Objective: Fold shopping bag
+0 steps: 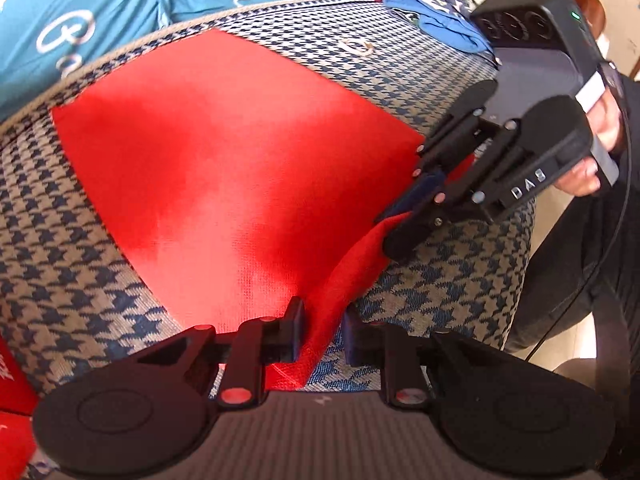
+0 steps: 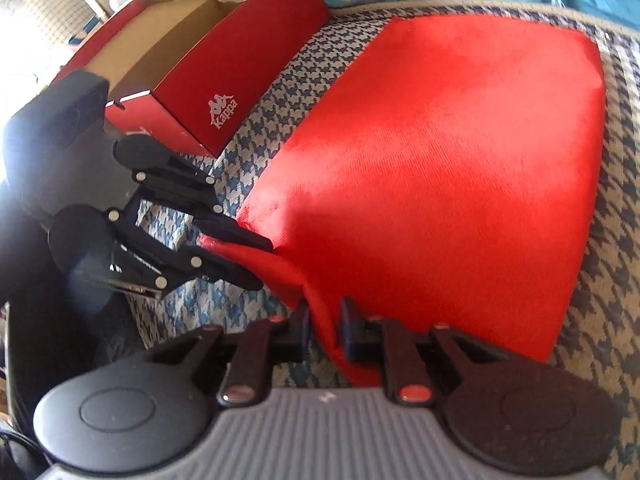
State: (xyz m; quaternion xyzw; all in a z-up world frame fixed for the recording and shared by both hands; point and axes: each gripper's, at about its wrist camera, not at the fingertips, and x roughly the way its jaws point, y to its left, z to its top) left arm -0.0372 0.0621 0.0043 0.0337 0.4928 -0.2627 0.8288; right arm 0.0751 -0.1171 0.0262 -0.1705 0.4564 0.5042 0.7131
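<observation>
Jaws on both grippers narrow, each with raised fold of red shopping bag [image 1: 224,168] between fingers, small gaps at sides. Left gripper [image 1: 322,334] at one near corner, right gripper [image 2: 324,330] at other near corner. Bag is thin woven-looking fabric, flat, roughly square, spread ahead of jaws on houndstooth cushion [image 1: 420,72], blue and cream. Beyond left jaws: crumpled blue cloth [image 1: 436,20], teal printed fabric [image 1: 100,4]. Left of right jaws: open red Kappa shoebox [image 2: 224,68], cardboard inside.
</observation>
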